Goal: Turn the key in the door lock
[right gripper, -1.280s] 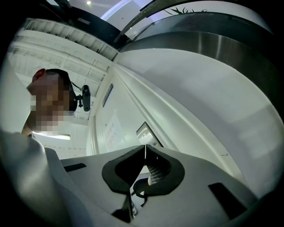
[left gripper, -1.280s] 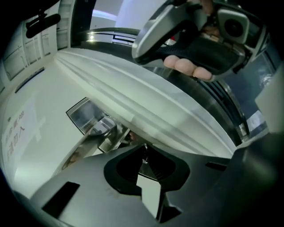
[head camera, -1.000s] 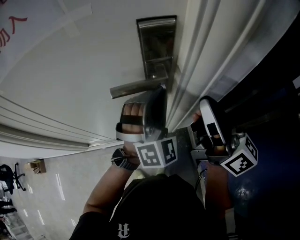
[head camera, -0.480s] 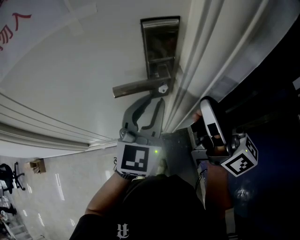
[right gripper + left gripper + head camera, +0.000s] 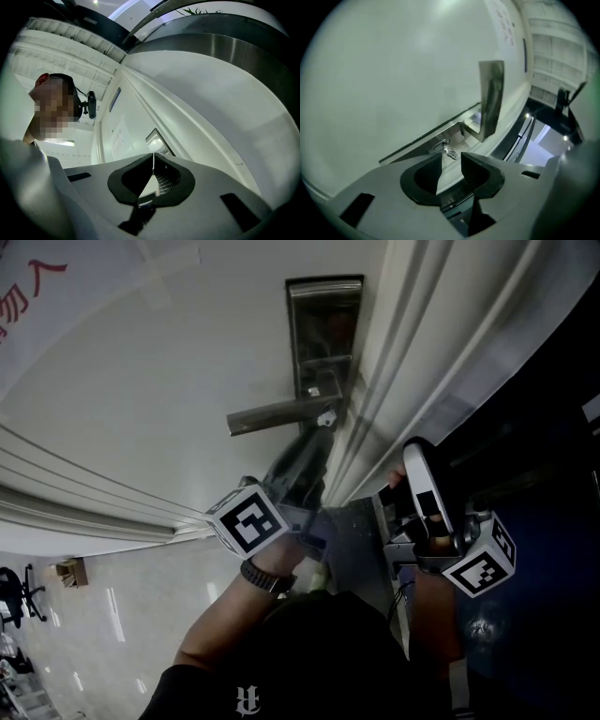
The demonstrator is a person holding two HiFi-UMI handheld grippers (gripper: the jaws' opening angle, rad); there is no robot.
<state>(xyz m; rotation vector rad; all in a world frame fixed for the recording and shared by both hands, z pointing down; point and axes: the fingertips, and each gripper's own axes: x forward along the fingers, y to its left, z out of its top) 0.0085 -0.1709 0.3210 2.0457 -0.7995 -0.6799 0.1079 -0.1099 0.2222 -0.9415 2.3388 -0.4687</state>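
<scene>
Left gripper [image 5: 452,159]: the dark padded jaws stand apart and have just been opening; nothing is pressed between them. The small silver metal key [image 5: 446,149] sits at the mouth of the gap, just off the jaw tips, its shaft in the lock beneath the brushed-steel lever handle [image 5: 277,413]. Above the handle rises the tall rectangular steel lock plate [image 5: 323,329], mounted on the white painted door [image 5: 141,381] close to its frame. Right gripper [image 5: 153,162]: jaws closed tip to tip on nothing, held apart from the lock beside the door frame. Handling, as judged from these views: the key is light, thin, stiff and smooth, so it is likely to slip under a shallow pinch. The best hold appears to be on the flat head, one pad on each broad face, with the gripper in line with the shaft. Rolling about that line should turn the key, whereas pulling sideways could bend it or draw it from the cylinder.
</scene>
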